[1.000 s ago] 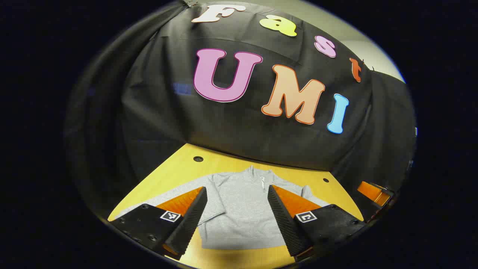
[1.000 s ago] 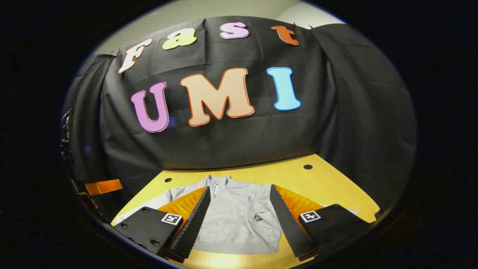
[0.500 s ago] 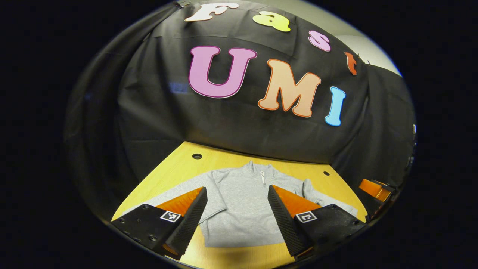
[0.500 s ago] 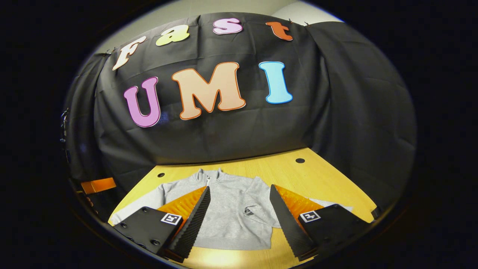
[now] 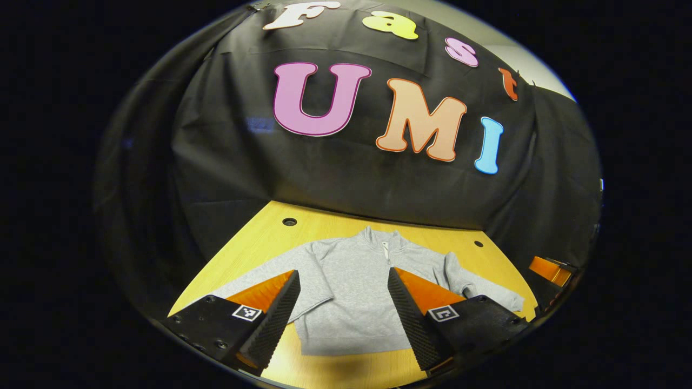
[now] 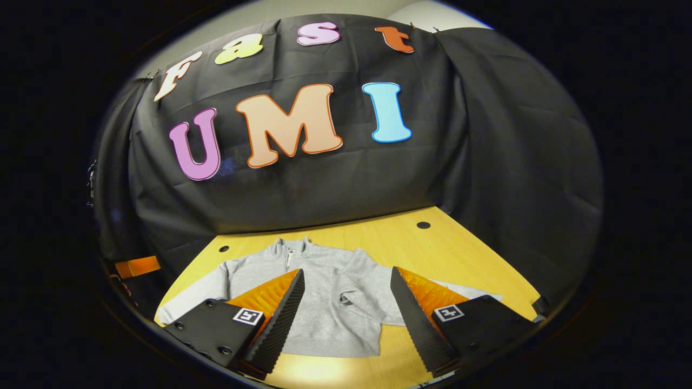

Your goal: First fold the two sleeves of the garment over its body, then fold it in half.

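**Fingers apart, hovering over flat garment**

Fingers (image 5: 270,319) of left gripper (image 5: 344,313) spread wide, clamped on nothing, poised above near edge of tabletop (image 5: 259,243). Same on right gripper (image 6: 346,316): fingers (image 6: 278,321) parted, empty, held above tabletop (image 6: 459,254).

Grey garment (image 5: 351,286) lying flat on tabletop, collar with short zip toward black booth wall (image 5: 346,178), hem toward cameras. Both sleeves spread outward, neither folded over body. In left gripper view, one sleeve running down-left behind left finger, other sleeve reaching right behind right finger. In right gripper view, garment (image 6: 324,292) seen with one sleeve stretched to left, other passing behind right finger; small crease near middle of body.

Compared with a second ago: garment sitting farther up and smaller between fingers in both views, more of hem and of bare tabletop in front now exposed, sleeve ends more fully visible. Fingers just as wide apart as before. Garment itself unchanged in layout.

Orange part of other gripper (image 5: 549,270) at right edge of left gripper view; likewise orange part (image 6: 138,266) at left edge of right gripper view.
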Available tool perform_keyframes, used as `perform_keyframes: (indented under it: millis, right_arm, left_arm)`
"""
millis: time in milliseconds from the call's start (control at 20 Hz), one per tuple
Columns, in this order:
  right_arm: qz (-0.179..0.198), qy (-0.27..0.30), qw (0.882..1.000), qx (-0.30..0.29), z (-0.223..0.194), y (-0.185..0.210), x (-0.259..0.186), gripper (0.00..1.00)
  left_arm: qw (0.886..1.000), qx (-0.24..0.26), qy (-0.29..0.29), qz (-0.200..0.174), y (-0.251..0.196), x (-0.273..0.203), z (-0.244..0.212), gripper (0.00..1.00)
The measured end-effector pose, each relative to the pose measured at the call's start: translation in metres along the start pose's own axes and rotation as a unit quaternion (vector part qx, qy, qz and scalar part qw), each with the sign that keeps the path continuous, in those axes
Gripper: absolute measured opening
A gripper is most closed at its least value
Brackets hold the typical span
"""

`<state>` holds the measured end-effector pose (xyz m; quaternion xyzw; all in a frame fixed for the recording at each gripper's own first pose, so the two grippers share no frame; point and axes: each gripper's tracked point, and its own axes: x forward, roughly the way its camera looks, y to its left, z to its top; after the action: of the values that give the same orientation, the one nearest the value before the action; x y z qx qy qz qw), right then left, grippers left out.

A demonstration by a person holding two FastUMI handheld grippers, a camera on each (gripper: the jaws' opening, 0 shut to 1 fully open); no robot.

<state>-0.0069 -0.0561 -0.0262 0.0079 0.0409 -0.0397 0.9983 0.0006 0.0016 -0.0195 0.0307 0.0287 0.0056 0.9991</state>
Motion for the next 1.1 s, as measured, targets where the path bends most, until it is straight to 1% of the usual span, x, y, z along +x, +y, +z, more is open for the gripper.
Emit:
perform_keyframes:
  millis: [250,350,400,450,500,550,700,750,850,900,950,1000,1050,1100]
  right_arm:
    - [-0.038,0.021,0.999,0.006,-0.011,-0.054,-0.001,0.98]
    - [-0.042,0.030,0.999,0.010,-0.014,-0.073,-0.002,0.98]
    - [-0.039,0.039,0.998,0.009,-0.017,-0.082,-0.004,0.95]
    - [-0.038,0.051,0.998,0.002,-0.022,-0.093,-0.003,0.95]
    - [-0.041,0.062,0.997,-0.010,-0.026,-0.105,-0.003,0.98]
    - [-0.045,0.073,0.996,-0.020,-0.033,-0.119,-0.004,0.95]
    - [-0.048,0.099,0.994,-0.012,-0.048,-0.151,0.000,0.95]
    - [-0.052,0.108,0.993,-0.007,-0.056,-0.162,0.004,0.98]
    - [-0.059,0.130,0.990,0.000,-0.075,-0.185,0.013,0.98]
    - [-0.062,0.143,0.988,0.001,-0.085,-0.195,0.019,0.95]
    - [-0.068,0.160,0.985,0.000,-0.098,-0.208,0.024,0.95]
    - [-0.072,0.181,0.981,-0.004,-0.109,-0.220,0.027,0.99]
    - [-0.075,0.195,0.978,-0.008,-0.120,-0.231,0.032,0.99]
    - [-0.079,0.208,0.975,-0.010,-0.128,-0.239,0.036,0.95]
  left_arm:
    - [1.000,-0.002,0.010,0.002,-0.002,-0.002,-0.011,0.95]
    - [1.000,0.001,0.013,0.003,-0.003,-0.002,-0.014,0.95]
    - [1.000,0.003,0.014,0.005,-0.002,-0.002,-0.013,0.95]
    - [1.000,0.003,0.015,0.007,-0.001,-0.002,-0.013,0.95]
    - [1.000,0.002,0.015,0.008,-0.001,-0.002,-0.013,0.95]
    - [1.000,0.000,0.015,0.008,-0.002,-0.001,-0.013,0.95]
    - [1.000,-0.004,0.015,0.015,0.000,-0.001,-0.016,0.95]
    - [1.000,-0.004,0.017,0.016,0.000,0.000,-0.016,0.95]
    - [1.000,-0.001,0.019,0.020,-0.001,-0.001,-0.018,0.95]
    - [1.000,0.001,0.018,0.023,-0.001,-0.001,-0.018,0.95]
    - [1.000,0.001,0.017,0.025,-0.001,0.000,-0.019,0.95]
    - [0.999,0.001,0.019,0.027,0.000,0.000,-0.022,0.95]
    - [0.999,-0.001,0.021,0.031,0.000,0.002,-0.026,0.95]
    - [0.999,-0.003,0.024,0.033,-0.001,0.003,-0.030,0.95]
